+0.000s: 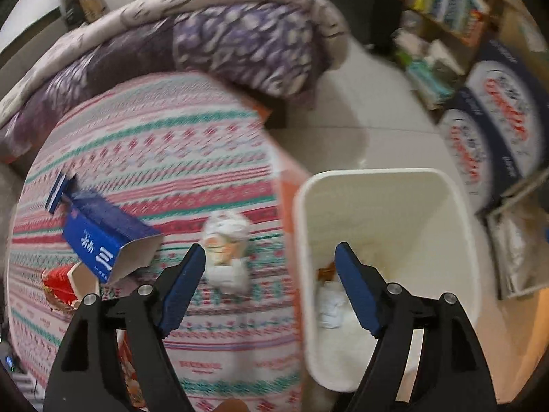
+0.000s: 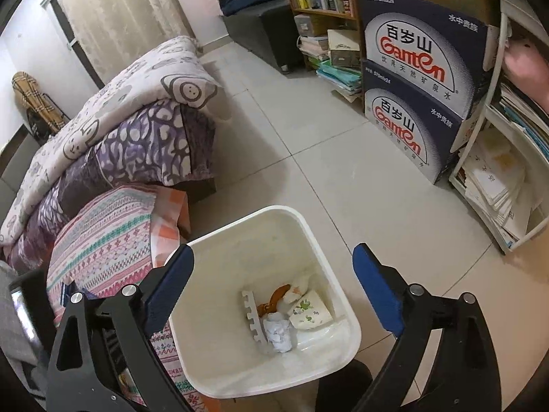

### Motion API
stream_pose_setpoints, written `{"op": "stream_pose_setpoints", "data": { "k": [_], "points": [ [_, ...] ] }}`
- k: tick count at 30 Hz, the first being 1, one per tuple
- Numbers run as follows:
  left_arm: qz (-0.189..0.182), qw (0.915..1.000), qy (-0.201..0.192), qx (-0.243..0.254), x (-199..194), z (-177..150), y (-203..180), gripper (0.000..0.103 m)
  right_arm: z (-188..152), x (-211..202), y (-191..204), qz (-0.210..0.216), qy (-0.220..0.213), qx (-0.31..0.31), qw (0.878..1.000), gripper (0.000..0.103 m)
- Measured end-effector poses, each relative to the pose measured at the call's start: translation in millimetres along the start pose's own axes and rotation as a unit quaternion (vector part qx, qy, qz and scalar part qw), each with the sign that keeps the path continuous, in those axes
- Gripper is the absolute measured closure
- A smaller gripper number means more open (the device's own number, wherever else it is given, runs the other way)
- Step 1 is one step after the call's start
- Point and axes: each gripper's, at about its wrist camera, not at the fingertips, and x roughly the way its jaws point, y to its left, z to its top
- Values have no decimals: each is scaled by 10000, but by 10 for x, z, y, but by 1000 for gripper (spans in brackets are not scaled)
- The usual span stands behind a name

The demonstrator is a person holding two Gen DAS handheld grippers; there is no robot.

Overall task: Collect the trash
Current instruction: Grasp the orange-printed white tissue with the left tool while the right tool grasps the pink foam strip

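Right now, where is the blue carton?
In the left wrist view, the blue carton lies on the patterned cloth, left of the crumpled wrapper.

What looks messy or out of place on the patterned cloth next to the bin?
Three bits of trash lie loose on the patterned cloth: an opened blue carton tipped on its side, a crumpled white wrapper, and a red packet near the edge. The white bin beside it already holds scraps.

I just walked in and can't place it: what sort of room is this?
Probably a lived-in room at home, a bedroom or living room: folded quilts piled on a low seat or bed, a crammed bookshelf, bottled-water cartons stacked on the tiled floor.
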Motion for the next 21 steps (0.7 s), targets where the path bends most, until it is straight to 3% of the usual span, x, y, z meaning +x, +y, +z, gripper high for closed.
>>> {"op": "stream_pose_setpoints", "data": {
  "k": [8, 13, 15, 21],
  "points": [
    [64, 9988, 399, -264, 370, 12, 275, 30, -32, 83, 160, 19, 142, -242, 9996, 12],
    [78, 9984, 553, -59, 509, -41, 246, 63, -74, 150, 292, -6, 261, -385, 9989, 12],
    [120, 9990, 440, 5, 475, -62, 259, 70, -84, 167, 348, -4, 285, -416, 9987, 12],
    [-84, 9998, -17, -198, 124, -16, 542, 71, -118, 203, 552, 148, 368, -492, 9980, 12]
  ]
}}
